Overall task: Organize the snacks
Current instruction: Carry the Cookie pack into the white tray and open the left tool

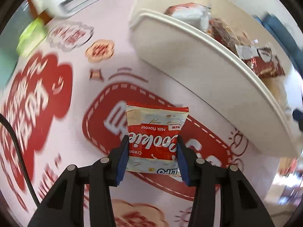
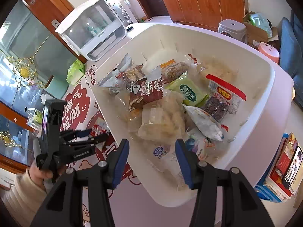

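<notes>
My left gripper [image 1: 152, 141] is shut on a red and white cream cookie packet [image 1: 154, 130], held just above the printed tablecloth, left of the white plastic bin [image 1: 217, 79]. The packet also shows in the right wrist view [image 2: 99, 127], in the left gripper [image 2: 95, 136]. My right gripper [image 2: 152, 147] is open and empty, hovering over the bin's near rim [image 2: 170, 196]. The bin holds several snack packets, among them a green one [image 2: 191, 92] and a dark red one [image 2: 145, 92].
A white lidded appliance [image 2: 92, 28] stands at the back of the table, with a green pack [image 2: 75, 71] beside it. Books and a phone [image 2: 284, 168] lie right of the bin. A glass cabinet stands to the left.
</notes>
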A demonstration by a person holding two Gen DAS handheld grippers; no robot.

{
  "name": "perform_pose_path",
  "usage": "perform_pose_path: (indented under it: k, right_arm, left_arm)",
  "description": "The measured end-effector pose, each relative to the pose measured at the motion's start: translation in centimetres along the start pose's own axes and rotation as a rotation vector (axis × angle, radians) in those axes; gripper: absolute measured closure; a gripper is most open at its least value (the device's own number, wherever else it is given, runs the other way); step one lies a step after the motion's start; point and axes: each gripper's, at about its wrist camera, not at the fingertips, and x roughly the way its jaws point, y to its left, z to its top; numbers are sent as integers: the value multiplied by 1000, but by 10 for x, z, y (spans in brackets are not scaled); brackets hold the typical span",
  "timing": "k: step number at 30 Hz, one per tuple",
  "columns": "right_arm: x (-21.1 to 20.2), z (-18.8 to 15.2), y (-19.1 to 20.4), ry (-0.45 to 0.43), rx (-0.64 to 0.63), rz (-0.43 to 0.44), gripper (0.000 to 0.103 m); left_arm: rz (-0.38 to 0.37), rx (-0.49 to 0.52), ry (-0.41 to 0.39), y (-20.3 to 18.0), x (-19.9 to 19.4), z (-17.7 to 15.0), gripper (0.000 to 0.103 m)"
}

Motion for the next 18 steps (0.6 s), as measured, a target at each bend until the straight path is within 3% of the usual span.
perform_pose_path:
  k: [3,10,18]
  right_arm:
    - [-3,2,-1,5,-12,10,52]
    - [-13,9,-2,11,-54,41,52]
    - [-36,33,-2,-39,-112,84,52]
  left_arm:
    - [-12,-106,-11,-4,-15,-19,58]
    - [12,-194,-83,-30,-78,-46,58]
    - [21,-250,-196,-88,-130,5,58]
